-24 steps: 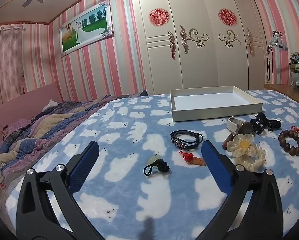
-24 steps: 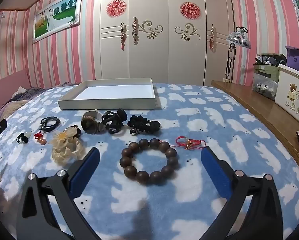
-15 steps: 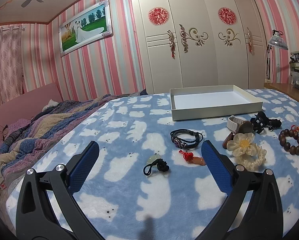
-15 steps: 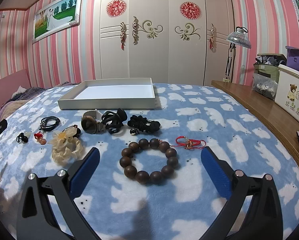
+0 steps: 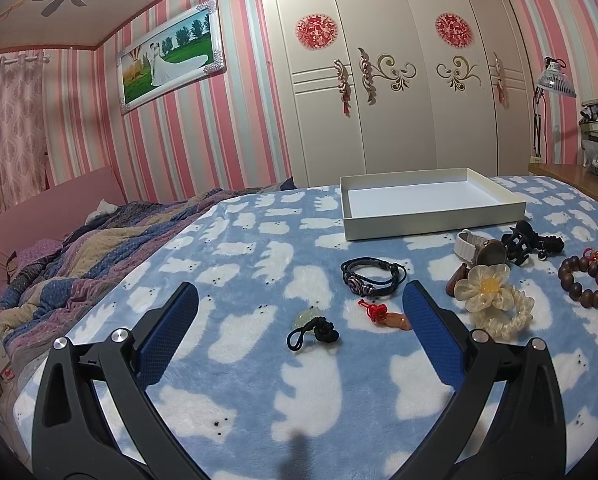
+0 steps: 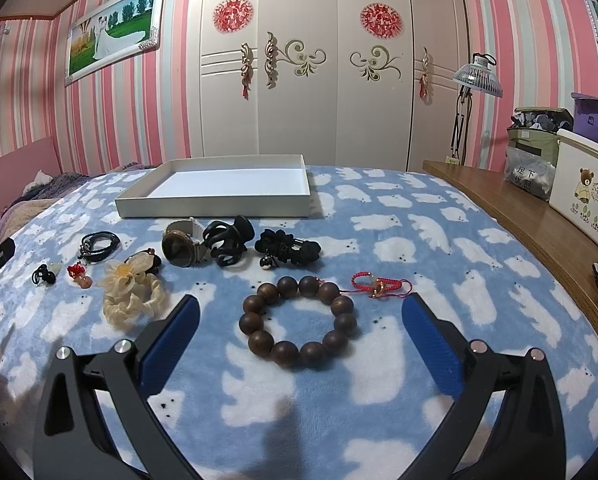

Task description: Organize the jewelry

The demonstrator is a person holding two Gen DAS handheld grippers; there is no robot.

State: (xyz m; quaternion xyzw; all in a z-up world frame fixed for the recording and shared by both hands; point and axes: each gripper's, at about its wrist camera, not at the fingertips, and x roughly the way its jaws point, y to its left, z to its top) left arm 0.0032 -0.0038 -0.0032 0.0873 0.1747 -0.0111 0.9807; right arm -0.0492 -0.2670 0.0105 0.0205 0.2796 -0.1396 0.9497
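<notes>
Both grippers stand released over the bed [image 6: 419, 240]: the right gripper [image 6: 301, 316] frames the wooden bead bracelet [image 6: 297, 321] (not touching), white tray [image 6: 219, 204] at 11 o'clock; the left gripper [image 5: 299, 312] frames a jade pendant [image 5: 313, 326].

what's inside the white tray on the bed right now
Nothing shows inside the white tray: its white floor looks bare in both wrist views. The near wall hides a thin strip of floor just behind it. All the jewelry, such as the wooden bead bracelet, lies outside on the blanket.
</notes>
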